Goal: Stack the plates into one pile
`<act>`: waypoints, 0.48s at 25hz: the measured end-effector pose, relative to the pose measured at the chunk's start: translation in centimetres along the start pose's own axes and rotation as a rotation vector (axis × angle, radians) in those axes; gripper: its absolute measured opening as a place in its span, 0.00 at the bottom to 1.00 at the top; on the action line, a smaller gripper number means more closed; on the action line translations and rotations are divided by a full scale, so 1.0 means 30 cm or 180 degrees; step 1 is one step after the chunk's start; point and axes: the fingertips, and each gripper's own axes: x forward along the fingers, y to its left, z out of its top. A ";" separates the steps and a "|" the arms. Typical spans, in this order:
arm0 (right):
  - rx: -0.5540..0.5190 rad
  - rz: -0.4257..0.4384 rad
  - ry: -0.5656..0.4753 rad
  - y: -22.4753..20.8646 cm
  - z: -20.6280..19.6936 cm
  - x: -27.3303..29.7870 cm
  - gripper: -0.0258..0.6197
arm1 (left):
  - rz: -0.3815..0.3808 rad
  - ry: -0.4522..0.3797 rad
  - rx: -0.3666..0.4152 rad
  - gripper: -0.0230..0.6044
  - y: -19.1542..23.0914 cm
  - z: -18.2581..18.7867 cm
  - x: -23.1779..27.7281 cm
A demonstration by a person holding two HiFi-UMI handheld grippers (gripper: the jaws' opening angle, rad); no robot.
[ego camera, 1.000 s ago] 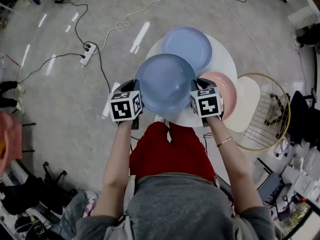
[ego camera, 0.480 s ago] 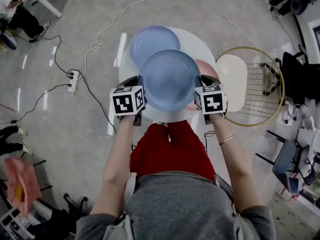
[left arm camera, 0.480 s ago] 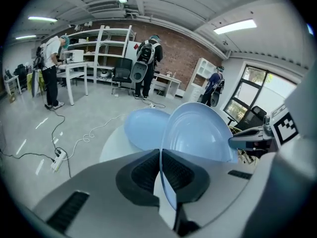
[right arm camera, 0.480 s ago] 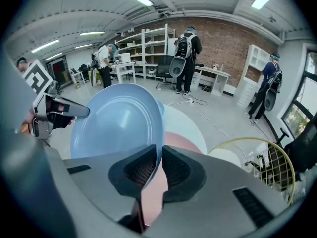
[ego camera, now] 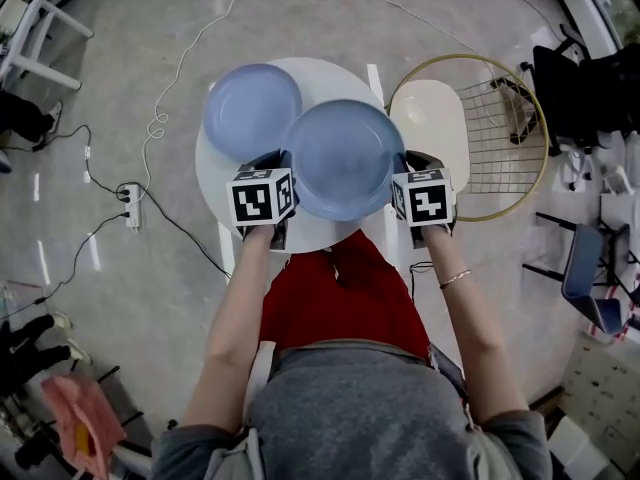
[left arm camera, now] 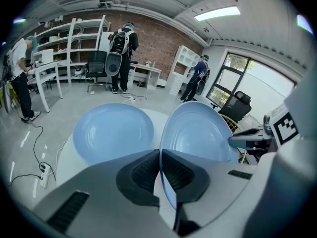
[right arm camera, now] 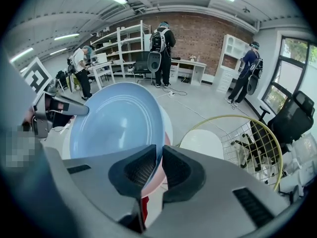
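A light blue plate point(ego camera: 340, 158) hangs level above the round white table point(ego camera: 330, 73), gripped at opposite rims. My left gripper point(ego camera: 284, 176) is shut on its left rim, and the right gripper point(ego camera: 400, 176) is shut on its right rim. In the left gripper view the rim runs between the jaws point(left arm camera: 160, 155), with the held plate point(left arm camera: 198, 133) beyond. A second pale blue plate point(ego camera: 252, 111) lies on the table's far left. Only the right gripper view shows a pink plate point(right arm camera: 154, 178), peeking out under the held plate point(right arm camera: 116, 120).
A gold wire chair with a cream seat point(ego camera: 440, 118) stands right beside the table. Cables and a power strip point(ego camera: 130, 203) lie on the floor to the left. Several people stand at shelves and desks far back point(right arm camera: 161, 48).
The held plate has shifted right across the table, away from the pale blue plate. It now covers the pink plate, which showed at its right before. Both grips are unchanged.
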 end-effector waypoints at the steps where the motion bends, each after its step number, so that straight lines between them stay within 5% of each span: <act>1: 0.0038 -0.0011 0.0023 -0.012 -0.017 0.001 0.13 | -0.0019 0.0043 0.0027 0.08 -0.013 -0.005 0.014; 12: 0.0136 0.0045 0.0235 -0.057 -0.120 0.063 0.13 | 0.0040 0.0308 0.0130 0.09 -0.043 -0.055 0.120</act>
